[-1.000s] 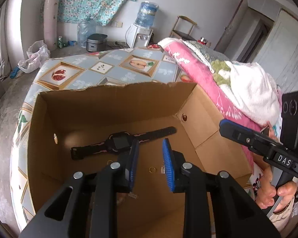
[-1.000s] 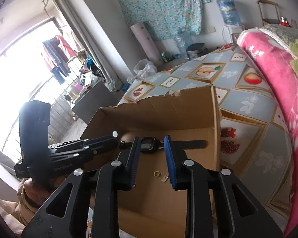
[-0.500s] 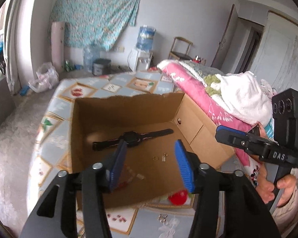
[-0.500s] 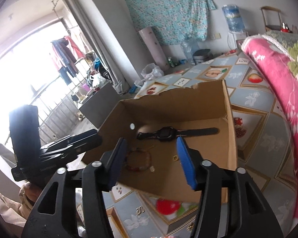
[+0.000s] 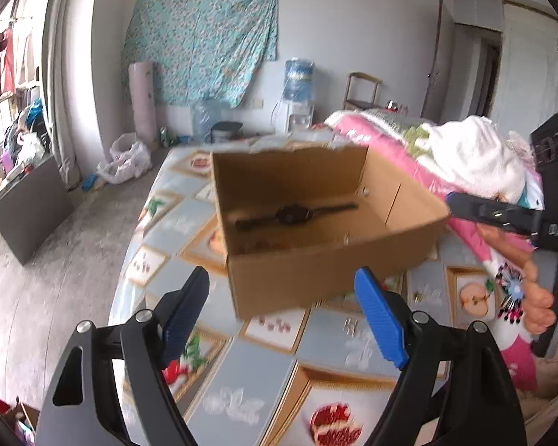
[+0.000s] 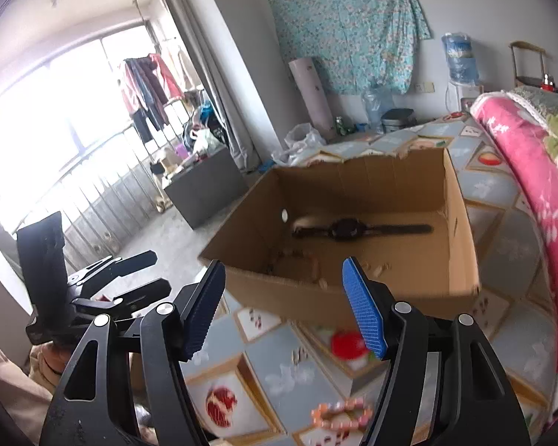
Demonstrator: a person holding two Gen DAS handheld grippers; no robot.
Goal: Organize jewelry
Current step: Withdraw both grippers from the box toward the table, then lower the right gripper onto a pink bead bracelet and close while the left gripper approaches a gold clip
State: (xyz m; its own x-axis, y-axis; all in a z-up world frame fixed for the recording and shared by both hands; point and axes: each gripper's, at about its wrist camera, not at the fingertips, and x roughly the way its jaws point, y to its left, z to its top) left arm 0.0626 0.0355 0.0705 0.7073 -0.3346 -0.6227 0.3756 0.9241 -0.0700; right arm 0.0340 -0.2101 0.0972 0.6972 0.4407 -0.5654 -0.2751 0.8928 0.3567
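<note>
An open cardboard box (image 5: 331,264) (image 6: 353,297) stands on the patterned bed. A black wristwatch (image 5: 294,213) (image 6: 353,229) lies flat inside it, with small blurred pieces near its front wall (image 6: 316,271). A pink bead bracelet (image 6: 340,414) lies on the bedcover in front of the box, between my right gripper's arms. A small metal piece (image 5: 350,325) lies on the cover before the box. My left gripper (image 5: 286,319) is open and empty, short of the box. My right gripper (image 6: 284,306) is open and empty, also short of it.
The bedcover (image 5: 249,364) has fruit pictures on grey-blue tiles. A pink blanket (image 6: 532,171) and white towel (image 5: 476,156) are heaped on the right. The bed's left edge drops to a concrete floor (image 5: 55,260). A grey cabinet (image 6: 204,189) stands by the window.
Both grippers have drawn back and up out of the box and opened wide. The box now lies ahead of them, and the bracelet on the cover has come into the right view.
</note>
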